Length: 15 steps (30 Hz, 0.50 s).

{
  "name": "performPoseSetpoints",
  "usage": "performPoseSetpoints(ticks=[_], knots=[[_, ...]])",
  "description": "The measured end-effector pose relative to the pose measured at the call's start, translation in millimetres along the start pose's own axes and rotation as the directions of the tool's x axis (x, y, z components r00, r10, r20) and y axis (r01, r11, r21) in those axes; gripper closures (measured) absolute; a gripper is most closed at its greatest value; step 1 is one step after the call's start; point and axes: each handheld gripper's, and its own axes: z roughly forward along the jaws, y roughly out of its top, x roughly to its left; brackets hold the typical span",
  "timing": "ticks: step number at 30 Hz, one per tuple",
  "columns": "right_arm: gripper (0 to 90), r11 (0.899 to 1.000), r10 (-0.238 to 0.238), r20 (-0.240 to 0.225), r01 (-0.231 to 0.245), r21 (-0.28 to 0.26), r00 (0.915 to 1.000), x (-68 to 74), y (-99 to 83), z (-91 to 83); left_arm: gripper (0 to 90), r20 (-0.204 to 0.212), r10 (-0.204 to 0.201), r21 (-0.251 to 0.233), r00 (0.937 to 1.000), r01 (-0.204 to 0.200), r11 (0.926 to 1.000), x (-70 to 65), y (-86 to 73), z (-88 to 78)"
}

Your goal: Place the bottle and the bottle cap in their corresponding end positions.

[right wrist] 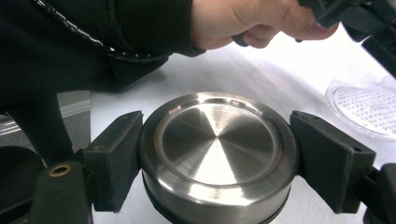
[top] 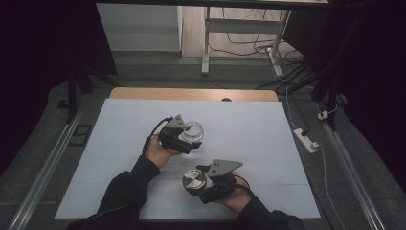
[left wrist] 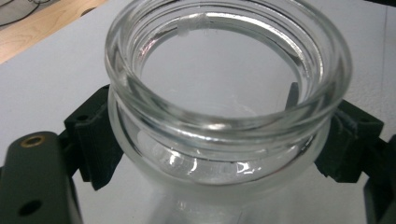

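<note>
While the left tool point(top: 187, 140) clamps the clear round glass jar point(top: 193, 134) below its threaded neck, the right tool point(top: 201, 184) grips the round brushed-steel lid point(top: 194, 180) across its rim. The step in hand appears to be fitting or removing that lid, with both parts now apart.

**Position of parts.** In the high view the jar sits near the middle of the white worktop point(top: 249, 134), its base apparently on or just above the surface; which of the two cannot be told. The lid is nearer the person, well apart from the jar, low over the worktop.

**Grip state.** In the left gripper view the black pads point(left wrist: 95, 140) press on both sides of the jar point(left wrist: 224, 93). In the right gripper view the pads point(right wrist: 116, 158) bear on opposite sides of the lid point(right wrist: 217, 154), which lies flat-face-up between them.

**Recommended procedure.** To cap the jar:
1. Keep the jar upright and steady; glass is smooth, so avoid twisting loads at the left pads.
2. Carry the lid level over the mouth and centre it before lowering.
3. Seat it squarely; a tilted lid is likely to bind on the thread.

**Hand pose.** The left hand point(top: 158, 151) comes in from lower left, tool pointing right. The right hand point(top: 234, 196) reaches from the bottom edge, tool pointing left, grey plate uppermost.
</note>
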Motion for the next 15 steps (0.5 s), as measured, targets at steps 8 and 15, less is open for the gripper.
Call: performPoseSetpoints(ticks=[8, 15], knots=[[20.1, 0.999, 0.002, -0.007, -0.002, 0.041, 1.0, -4.4, -8.1, 12.3, 15.3, -0.01, -0.002, -0.006, 0.9999, 0.002, 1.0, 1.6, -3.2, 3.3], [20.1, 0.995, 0.027, -0.01, -0.026, 0.097, 0.9996, -9.3, -16.2, 20.8, 15.3, -0.017, 0.002, -0.004, 0.9999, -0.002, 1.0, 0.2, -6.2, 8.3]])
